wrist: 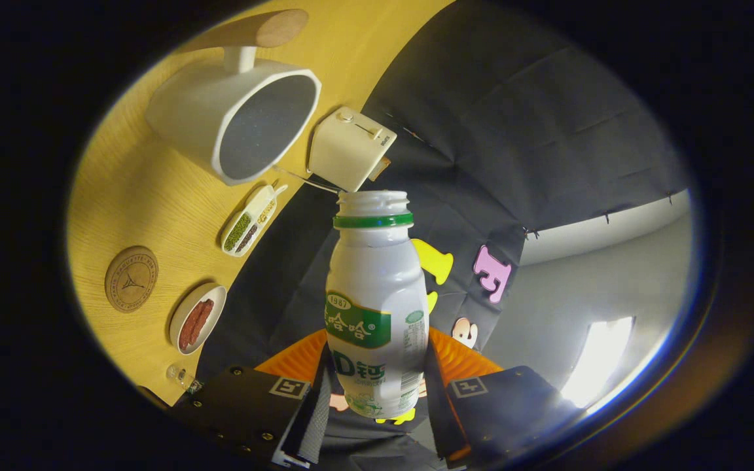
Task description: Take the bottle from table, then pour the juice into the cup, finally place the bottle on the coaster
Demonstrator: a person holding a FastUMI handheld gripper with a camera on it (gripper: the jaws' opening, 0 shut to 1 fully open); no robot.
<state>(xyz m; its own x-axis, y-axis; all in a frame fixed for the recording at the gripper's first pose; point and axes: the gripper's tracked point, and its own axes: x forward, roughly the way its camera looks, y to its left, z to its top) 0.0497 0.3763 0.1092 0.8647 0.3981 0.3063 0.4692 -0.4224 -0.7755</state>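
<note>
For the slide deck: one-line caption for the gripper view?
Gripper fingers clamp the uncapped bottle, lifted off the table beside the cup and coaster.

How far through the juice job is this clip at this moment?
Done: the bottle is off the table, clamped between the gripper jaws, its cap off. In hand: it is carried tilted relative to the table, its mouth not yet over the cup, so pouring looks just starting or just ended; I cannot tell which. Left: setting the bottle on the coaster, which lies bare.
</note>
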